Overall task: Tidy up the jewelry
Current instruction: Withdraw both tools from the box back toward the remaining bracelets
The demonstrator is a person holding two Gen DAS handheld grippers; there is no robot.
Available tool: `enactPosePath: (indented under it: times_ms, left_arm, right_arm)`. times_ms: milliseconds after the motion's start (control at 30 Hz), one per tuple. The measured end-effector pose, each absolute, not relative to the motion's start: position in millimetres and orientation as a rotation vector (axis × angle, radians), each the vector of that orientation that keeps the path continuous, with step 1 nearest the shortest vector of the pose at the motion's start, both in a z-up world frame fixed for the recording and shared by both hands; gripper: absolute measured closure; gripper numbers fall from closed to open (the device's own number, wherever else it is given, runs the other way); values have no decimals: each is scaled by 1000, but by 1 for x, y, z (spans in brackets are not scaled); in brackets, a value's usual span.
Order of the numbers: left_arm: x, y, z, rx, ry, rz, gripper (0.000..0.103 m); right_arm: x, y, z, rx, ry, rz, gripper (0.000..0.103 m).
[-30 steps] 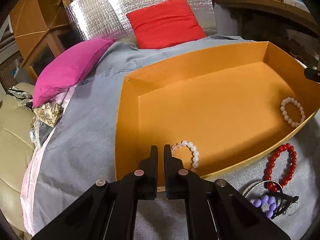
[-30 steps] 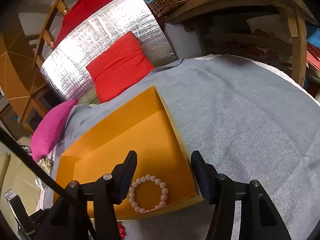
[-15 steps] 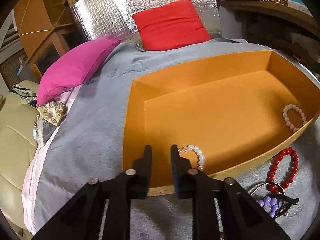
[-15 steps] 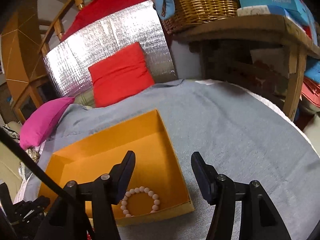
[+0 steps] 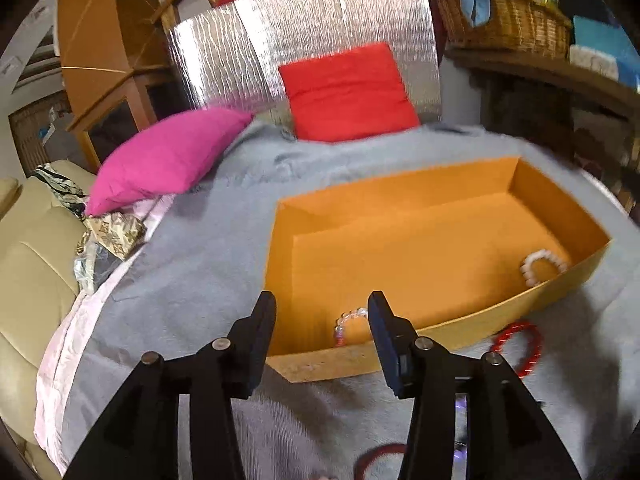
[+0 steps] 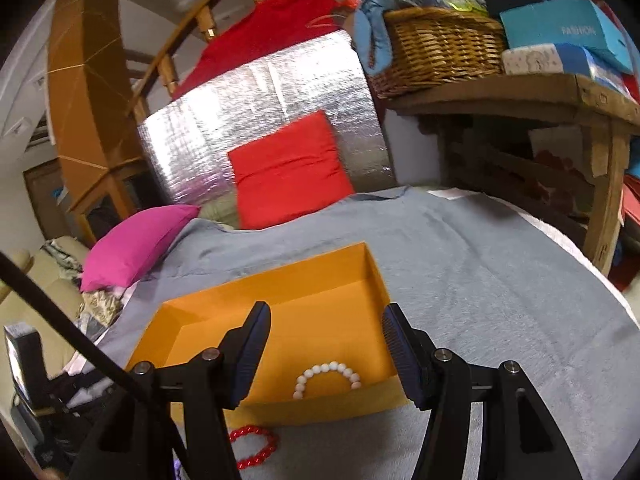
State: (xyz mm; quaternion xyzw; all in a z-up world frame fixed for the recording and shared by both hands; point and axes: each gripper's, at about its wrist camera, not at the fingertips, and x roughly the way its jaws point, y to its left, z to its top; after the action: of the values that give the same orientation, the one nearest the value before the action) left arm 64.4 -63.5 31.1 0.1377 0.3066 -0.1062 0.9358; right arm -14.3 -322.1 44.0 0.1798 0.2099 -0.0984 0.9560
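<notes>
Left wrist: orange box [image 5: 400, 364] near rim beside red bracelet [image 5: 520, 344].

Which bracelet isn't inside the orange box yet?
The red bead bracelet: it lies on the grey cloth just outside the orange box. Both pale bead bracelets lie inside.

A grey fabric cover [image 6: 460, 280] spreads over the work surface, with a square red cushion [image 6: 290, 172] propped against a silver quilted foil panel [image 6: 260, 120] at its far edge. A magenta pillow [image 5: 168, 158] lies beside a cream leather sofa [image 5: 28, 280]. A woven wicker basket [image 6: 436, 48] and blue cardboard boxes [image 6: 568, 32] sit on a rough wooden shelf [image 6: 520, 100].
</notes>
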Motion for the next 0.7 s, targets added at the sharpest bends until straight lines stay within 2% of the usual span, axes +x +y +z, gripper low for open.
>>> enactPosePath:
  times_ms: [133,433,700]
  left_arm:
    - [36,-53,44,245,601,-217,48]
    - [-10,-30,49,205,616,-191,47]
    - [-19,-12,48,199,617,-170,47]
  right_arm:
    - [-30,-311,45,362,436,-160,41]
    - [-72,-283,32,393,484,-79,41]
    - [-78,-255,13,384,559,-6,41]
